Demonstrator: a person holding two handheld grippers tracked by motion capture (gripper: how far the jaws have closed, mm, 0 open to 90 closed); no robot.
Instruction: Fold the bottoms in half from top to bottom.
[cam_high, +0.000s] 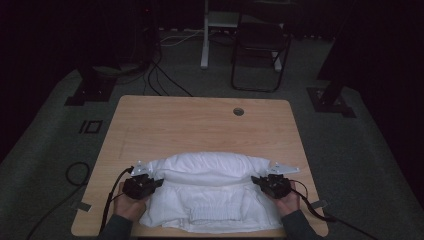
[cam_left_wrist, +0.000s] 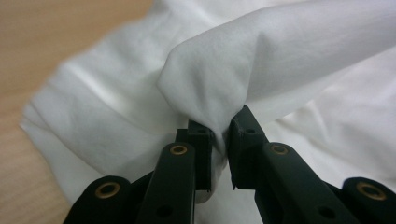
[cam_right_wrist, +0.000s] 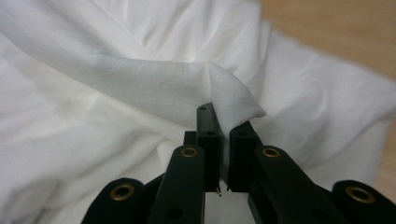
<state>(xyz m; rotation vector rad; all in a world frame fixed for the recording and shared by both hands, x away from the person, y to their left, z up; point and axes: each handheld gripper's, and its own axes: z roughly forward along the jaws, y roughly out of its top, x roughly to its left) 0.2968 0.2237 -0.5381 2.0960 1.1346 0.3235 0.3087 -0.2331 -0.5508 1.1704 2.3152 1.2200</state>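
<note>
A: Where's the white garment (cam_high: 207, 192)?

B: Near edge of the surface (cam_high: 200, 122). Left claw (cam_left_wrist: 219, 135) and right claw (cam_right_wrist: 223, 133) each pinch 1 fold.

A: Handling?

B: Light, soft, floppy; grip bunched edges.

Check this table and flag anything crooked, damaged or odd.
Nothing stands out. The white garment lies rumpled at the near edge of the wooden table, with a fold pinched at each end by the left hand-held gripper and the right hand-held gripper. No tear, stain or spill shows.
</note>
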